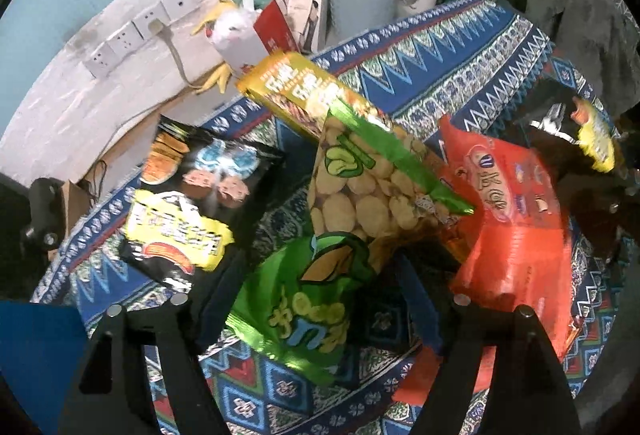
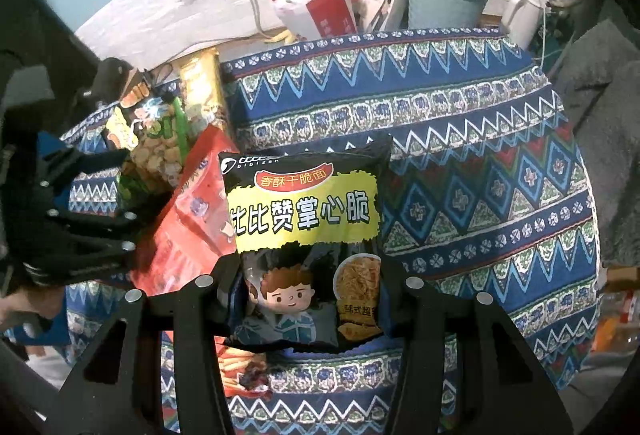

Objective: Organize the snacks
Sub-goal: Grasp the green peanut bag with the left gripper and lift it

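Black crisp-noodle packet [image 2: 304, 247] pinched at lower edge by right gripper [image 2: 308, 299], jaws closed on it, held above patterned cloth [image 2: 480, 171]. Left gripper [image 1: 320, 299] jaws spread wide, gripping nothing, over green broad-bean bag [image 1: 320, 299] in pile with red bag [image 1: 512, 219], yellow pack [image 1: 296, 91], second black packet [image 1: 192, 203]. Best placed on bare cloth right of pile, flat, label up, edges squared. Keep grip light; avoid crushing contents or snagging red bag just beside.
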Available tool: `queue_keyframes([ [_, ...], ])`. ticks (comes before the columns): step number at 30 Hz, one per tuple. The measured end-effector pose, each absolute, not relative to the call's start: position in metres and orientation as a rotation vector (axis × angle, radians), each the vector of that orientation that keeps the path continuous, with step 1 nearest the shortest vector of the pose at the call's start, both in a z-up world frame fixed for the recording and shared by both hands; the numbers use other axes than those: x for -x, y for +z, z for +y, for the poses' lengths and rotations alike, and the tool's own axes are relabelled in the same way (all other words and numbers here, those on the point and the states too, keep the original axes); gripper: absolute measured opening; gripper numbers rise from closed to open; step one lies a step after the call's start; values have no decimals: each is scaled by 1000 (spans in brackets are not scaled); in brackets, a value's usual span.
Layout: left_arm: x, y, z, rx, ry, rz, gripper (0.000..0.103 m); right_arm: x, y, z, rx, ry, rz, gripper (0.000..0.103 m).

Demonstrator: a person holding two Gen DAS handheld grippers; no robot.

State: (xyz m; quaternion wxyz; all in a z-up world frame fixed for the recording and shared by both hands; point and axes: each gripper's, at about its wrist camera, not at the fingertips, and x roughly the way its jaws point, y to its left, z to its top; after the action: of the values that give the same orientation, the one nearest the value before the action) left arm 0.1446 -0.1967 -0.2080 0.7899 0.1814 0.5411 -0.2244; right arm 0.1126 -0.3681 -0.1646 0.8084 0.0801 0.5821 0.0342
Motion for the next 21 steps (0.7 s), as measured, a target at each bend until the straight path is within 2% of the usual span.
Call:
queue_keyframes([
  [2,-144,-210,-198,-392,-480,1170,65,-114,-163,-367,-167,74,1242,49],
  [3,-143,-211,-198,-392,-479,1172,48,-114,-163,-366,-166,74,1240,49],
  [7,-142,-208,-193,-362,-472,1186,36,-114,-162,-363,-158,74,1239,49],
  [21,-111,-169,-160,-314,-400,1164,33,-116,-140,-343,-121,89,1186,49],
])
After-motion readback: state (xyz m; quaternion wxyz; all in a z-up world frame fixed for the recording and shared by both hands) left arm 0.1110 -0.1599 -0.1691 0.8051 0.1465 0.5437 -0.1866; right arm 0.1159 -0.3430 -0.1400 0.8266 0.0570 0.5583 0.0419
